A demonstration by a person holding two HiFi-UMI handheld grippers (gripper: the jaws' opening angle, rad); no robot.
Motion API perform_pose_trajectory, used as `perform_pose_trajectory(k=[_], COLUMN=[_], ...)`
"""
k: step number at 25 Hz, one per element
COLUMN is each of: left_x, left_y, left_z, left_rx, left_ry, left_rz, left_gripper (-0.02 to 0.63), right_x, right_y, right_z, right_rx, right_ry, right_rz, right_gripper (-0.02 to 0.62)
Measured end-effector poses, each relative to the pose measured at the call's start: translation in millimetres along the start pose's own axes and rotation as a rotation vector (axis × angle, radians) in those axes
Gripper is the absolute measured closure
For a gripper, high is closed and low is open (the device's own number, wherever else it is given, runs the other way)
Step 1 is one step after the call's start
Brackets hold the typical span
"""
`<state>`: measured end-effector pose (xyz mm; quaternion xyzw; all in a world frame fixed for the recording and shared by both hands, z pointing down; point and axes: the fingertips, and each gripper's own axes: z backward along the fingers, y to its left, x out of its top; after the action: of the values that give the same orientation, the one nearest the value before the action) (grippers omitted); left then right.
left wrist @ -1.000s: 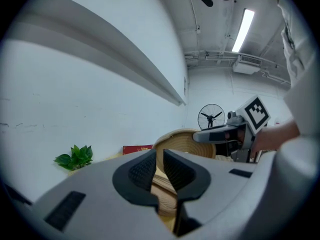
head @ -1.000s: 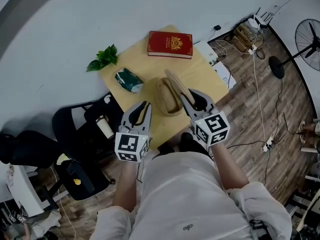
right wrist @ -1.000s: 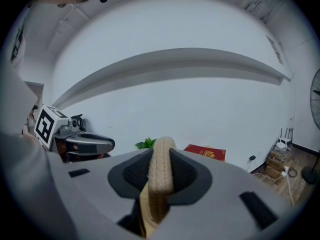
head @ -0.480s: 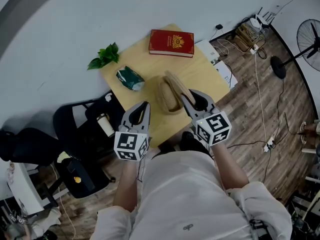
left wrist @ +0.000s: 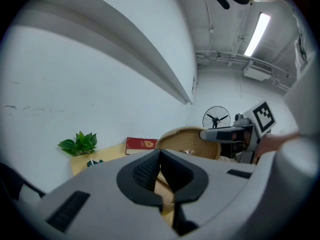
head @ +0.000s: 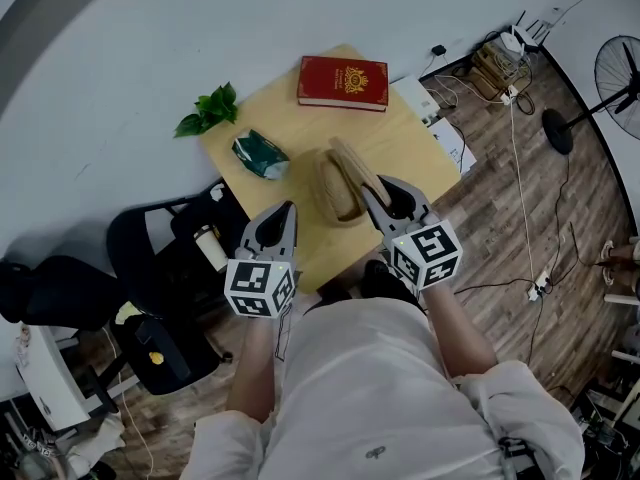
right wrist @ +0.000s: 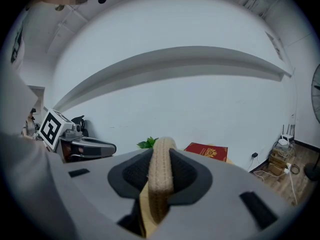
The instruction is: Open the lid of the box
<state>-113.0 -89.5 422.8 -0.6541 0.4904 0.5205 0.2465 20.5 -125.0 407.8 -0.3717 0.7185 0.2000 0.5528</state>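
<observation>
A round woven box [head: 333, 196] sits on the small wooden table [head: 400, 140]. Its woven lid [head: 354, 166] stands tilted up on edge over the box's right side. My right gripper [head: 371, 190] is shut on the lid's rim, and the right gripper view shows the rim [right wrist: 161, 166] pinched between both pads. My left gripper [head: 289, 211] hovers at the table's near left edge, left of the box, shut with nothing in it. From the left gripper view, the lid's underside [left wrist: 192, 140] and the right gripper [left wrist: 222, 133] are visible beyond the closed jaws.
A red book [head: 341, 81] lies at the table's far side, with a green packet [head: 258, 154] and a leafy plant [head: 208, 114] to the left. A black chair [head: 160, 253] stands left of the table. Cables [head: 500, 68] and a fan [head: 620, 78] are on the floor at the right.
My left gripper's jaws have closed, and it has slipped slightly back toward me. The right gripper and the raised lid have held still.
</observation>
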Motion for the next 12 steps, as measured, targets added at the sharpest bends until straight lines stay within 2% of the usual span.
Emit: perform_pose_trajectory(k=[12], left_x=[-3.9], left_y=[0.8], left_z=[-6.2], left_rx=[-0.004], left_ry=[0.021], left_rz=[0.005], left_gripper=[0.598], right_x=[-3.1], right_y=[-2.8], right_z=[-1.1], right_rx=[-0.001], right_ry=[0.015], right_rz=[0.014], right_gripper=[0.506])
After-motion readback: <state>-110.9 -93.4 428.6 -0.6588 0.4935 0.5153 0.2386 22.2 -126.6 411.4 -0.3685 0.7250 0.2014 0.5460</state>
